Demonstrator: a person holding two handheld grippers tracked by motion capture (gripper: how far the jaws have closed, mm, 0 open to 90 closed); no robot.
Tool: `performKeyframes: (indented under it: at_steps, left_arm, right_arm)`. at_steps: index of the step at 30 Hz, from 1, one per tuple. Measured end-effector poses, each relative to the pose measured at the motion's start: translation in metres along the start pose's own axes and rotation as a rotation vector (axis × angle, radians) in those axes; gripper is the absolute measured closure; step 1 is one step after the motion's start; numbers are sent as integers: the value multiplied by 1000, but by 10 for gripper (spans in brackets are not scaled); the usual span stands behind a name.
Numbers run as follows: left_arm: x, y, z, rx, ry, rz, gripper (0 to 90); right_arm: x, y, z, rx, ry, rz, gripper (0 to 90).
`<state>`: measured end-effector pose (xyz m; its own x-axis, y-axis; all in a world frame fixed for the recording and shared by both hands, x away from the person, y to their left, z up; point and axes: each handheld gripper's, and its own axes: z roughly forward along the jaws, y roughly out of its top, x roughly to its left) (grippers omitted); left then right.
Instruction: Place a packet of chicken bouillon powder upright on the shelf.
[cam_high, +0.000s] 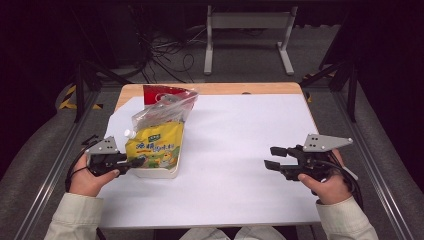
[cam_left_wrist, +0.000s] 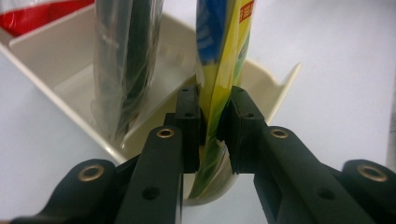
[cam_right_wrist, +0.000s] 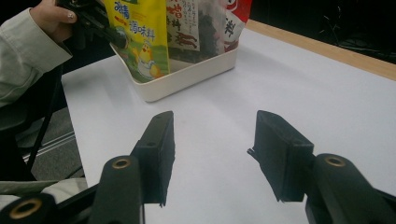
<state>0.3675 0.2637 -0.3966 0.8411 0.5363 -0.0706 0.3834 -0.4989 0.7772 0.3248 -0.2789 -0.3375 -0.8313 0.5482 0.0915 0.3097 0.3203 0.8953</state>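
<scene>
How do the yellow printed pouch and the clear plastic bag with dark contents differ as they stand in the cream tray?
The yellow printed pouch is opaque and bright; the clear plastic bag with dark contents is see-through. The left gripper pinches the pouch's edge; nothing grips the clear bag. In the high view the pouch stands nearest the person, the clear bag behind it. Both stand upright in the cream tray.

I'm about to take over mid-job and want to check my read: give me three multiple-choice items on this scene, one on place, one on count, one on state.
1. Where does the yellow printed pouch stand?
A. in the cream plastic bin
B. flat on the white table sheet
C. on the floor

2. How many packets stand in the bin?
A. one
B. three
C. five

3. The left claw is:
A. wide open
B. shut on the pouch
C. lying on the table

Answers: 1 A, bin walls surround its base; 2 B, yellow, clear and red ones; 3 B, pads pinch its edge.
</scene>
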Motion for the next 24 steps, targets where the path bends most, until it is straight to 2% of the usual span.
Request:
performKeyframes:
  at_steps: [3, 5, 8, 13, 14, 15, 17, 18, 19, 21, 24]
  left_arm:
    - [-2, 2, 2, 32, 24, -1, 773]
    - [-1, 1, 2, 33, 26, -12, 772]
    - [-2, 0, 2, 28, 30, -8, 770]
    - [-2, -4, 1, -12, 33, -24, 747]
    - [-3, -4, -1, -22, 48, -20, 731]
    - [-4, -5, -3, -40, 57, -31, 689]
    - [-6, -5, -10, -92, 70, -19, 539]
    - [-8, -5, -14, -119, 65, -28, 490]
    - [-9, -5, -16, -129, 62, -31, 473]
    - [-13, -6, -21, -139, 82, -31, 390]
    - [-19, -8, -25, -147, 113, -52, 299]
  right_arm:
    - [0, 0, -1, -3, -1, 0, 483]
    - [0, 0, -1, -3, -1, 1, 483]
    - [0, 0, -1, -1, -2, 0, 482]
    - [-2, 0, 0, 3, -8, 2, 478]
    - [-2, 0, 1, 3, -8, 3, 473]
    - [-2, -1, 1, 5, -10, 0, 470]
    - [-2, -2, 1, 7, -10, 2, 465]
    - [-3, -2, 1, 7, -13, 1, 461]
    - [-3, -2, 1, 8, -16, 1, 455]
    - [-4, -3, 0, 6, -20, 3, 444]
    - [-4, -3, -1, 0, -25, 1, 430]
